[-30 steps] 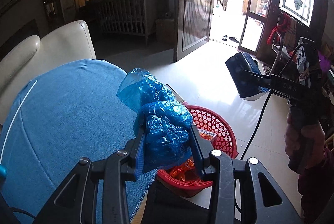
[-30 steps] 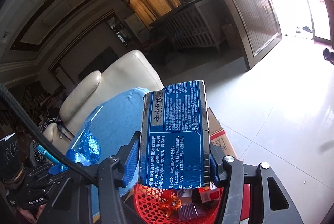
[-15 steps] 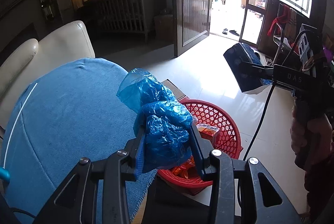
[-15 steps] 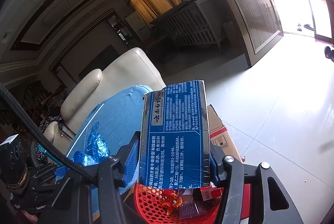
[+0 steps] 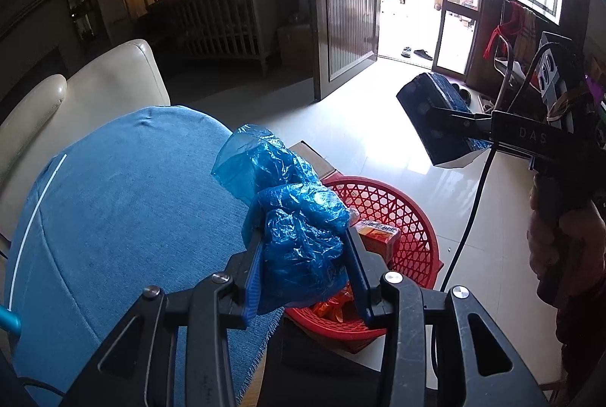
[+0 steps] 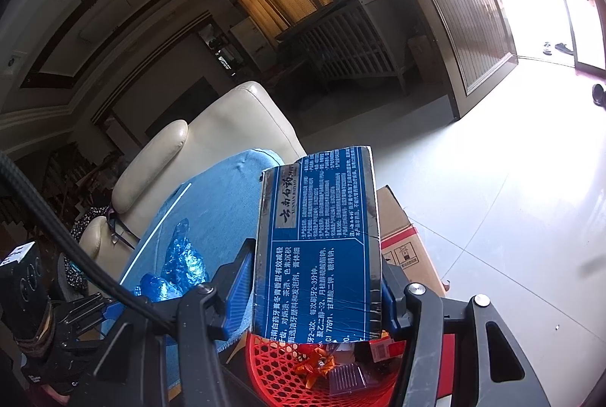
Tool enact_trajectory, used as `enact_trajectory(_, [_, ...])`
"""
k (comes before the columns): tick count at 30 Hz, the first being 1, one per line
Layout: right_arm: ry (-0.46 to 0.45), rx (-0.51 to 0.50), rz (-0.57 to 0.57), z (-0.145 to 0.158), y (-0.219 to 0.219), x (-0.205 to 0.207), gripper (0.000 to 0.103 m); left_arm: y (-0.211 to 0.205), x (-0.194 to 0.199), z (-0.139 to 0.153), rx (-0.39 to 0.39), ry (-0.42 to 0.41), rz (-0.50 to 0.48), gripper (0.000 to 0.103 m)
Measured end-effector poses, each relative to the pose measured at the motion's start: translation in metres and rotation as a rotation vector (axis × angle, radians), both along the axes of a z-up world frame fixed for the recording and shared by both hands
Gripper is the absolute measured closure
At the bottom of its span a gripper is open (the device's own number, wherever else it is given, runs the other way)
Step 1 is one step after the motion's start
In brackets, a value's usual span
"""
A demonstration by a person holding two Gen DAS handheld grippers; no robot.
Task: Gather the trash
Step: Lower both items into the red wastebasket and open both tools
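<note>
A crumpled blue plastic bag is pinched between the fingers of my left gripper, which is shut on it over the table's edge, beside the red mesh basket. My right gripper is shut on a flat dark-blue printed box, held upright above the same basket. In the left wrist view the box hangs in the air to the right of the basket. The basket holds an orange carton and several wrappers. The right wrist view shows the bag at lower left.
The round table under a blue cloth fills the left. Behind it stands a cream armchair. A cardboard box sits on the floor beside the basket. A black cable hangs from the right gripper. Pale tiled floor stretches toward an open door.
Both hands have barely shifted. In the right wrist view the bag has edged slightly toward the basket. Both grips are unchanged.
</note>
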State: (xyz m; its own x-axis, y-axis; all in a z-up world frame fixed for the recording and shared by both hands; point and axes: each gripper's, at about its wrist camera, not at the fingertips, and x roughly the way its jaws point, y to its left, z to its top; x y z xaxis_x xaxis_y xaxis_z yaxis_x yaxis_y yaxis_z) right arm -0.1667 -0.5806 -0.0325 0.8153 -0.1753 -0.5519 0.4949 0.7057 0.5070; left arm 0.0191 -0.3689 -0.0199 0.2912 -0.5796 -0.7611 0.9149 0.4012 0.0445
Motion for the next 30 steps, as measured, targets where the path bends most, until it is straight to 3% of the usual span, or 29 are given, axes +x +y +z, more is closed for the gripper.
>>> enact_trajectory(17, [0.025,0.032,0.027,-0.011,-0.006,0.021,0.043,0.004,0.007,-0.002,0.003,-0.007,0.026,0.052])
enact_trajectory(20, [0.032,0.05,0.04,-0.014,-0.007,0.028,0.037,0.007,0.011,-0.004,0.007,-0.004,0.039,0.052])
enact_trajectory(24, [0.039,0.058,0.066,-0.015,-0.005,0.037,0.037,0.012,0.016,-0.004,0.012,-0.009,0.063,0.052])
enact_trajectory(25, [0.041,0.055,0.073,-0.015,-0.003,0.039,0.037,0.013,0.017,-0.004,0.014,-0.015,0.07,0.05])
enact_trajectory(26, [0.041,0.052,0.079,-0.015,-0.002,0.041,0.037,0.015,0.019,-0.004,0.016,-0.022,0.079,0.041])
enact_trajectory(28, [0.043,0.042,0.089,-0.014,0.002,0.045,0.037,0.021,0.022,-0.003,0.006,-0.046,0.106,0.032])
enact_trajectory(30, [0.048,0.037,0.096,-0.014,0.005,0.048,0.037,0.028,0.025,0.0,0.0,-0.074,0.124,0.032])
